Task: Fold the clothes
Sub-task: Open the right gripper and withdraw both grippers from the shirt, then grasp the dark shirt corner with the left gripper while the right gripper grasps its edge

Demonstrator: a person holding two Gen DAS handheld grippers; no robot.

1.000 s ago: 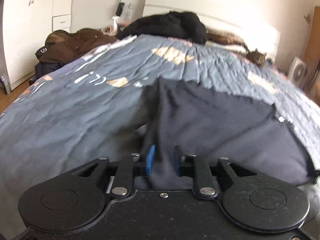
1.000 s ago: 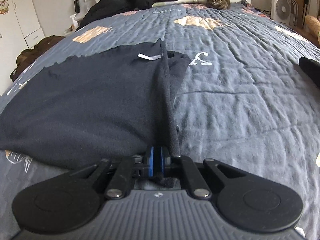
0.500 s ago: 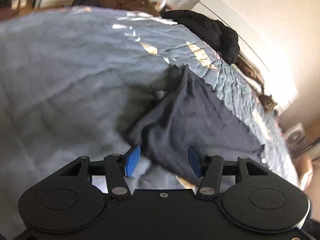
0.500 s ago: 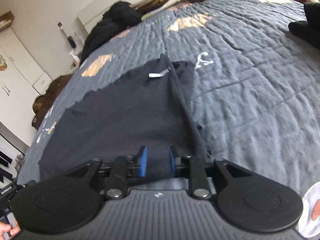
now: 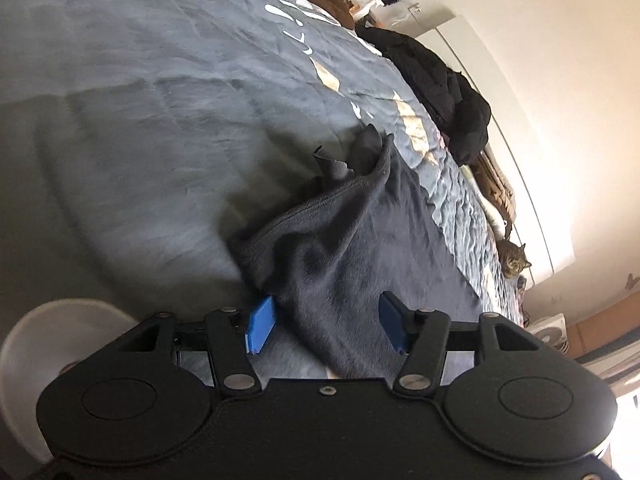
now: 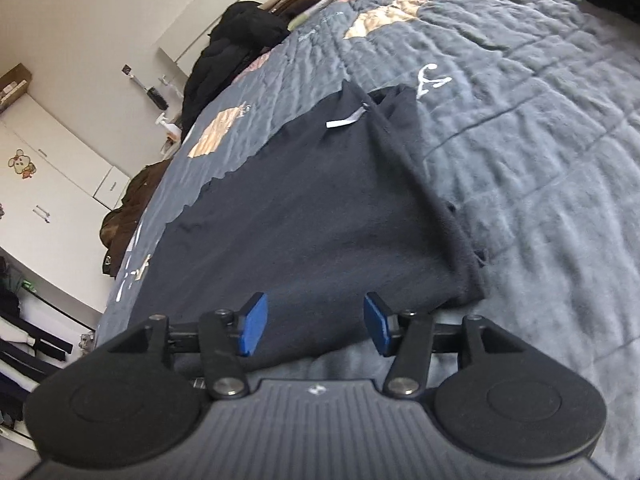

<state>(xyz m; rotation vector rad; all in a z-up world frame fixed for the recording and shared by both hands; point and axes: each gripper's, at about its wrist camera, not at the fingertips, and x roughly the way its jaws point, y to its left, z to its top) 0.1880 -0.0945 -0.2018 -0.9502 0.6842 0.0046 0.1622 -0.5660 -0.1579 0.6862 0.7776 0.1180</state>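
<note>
Right wrist view is showing the right tool (image 6: 314, 329) opening over the dark garment (image 6: 304, 208), gripping nothing, so it should be retreating without dragging the fold.

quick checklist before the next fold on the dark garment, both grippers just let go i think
1. Right gripper released: ok, blue fingers apart and opening, cloth between them but not pinched.
2. Left gripper released: ok, fingers stand apart, garment edge loose between them.
3. Dark garment flat on the bedspread: not ok, the end in the left wrist view is bunched and rumpled.
4. Folded edge straight: ok on the right side, a raised seam runs along it.
5. White label tucked in: not ok, it shows on top.
6. Cat clear of the garment: ok, far up by the headboard.
</note>
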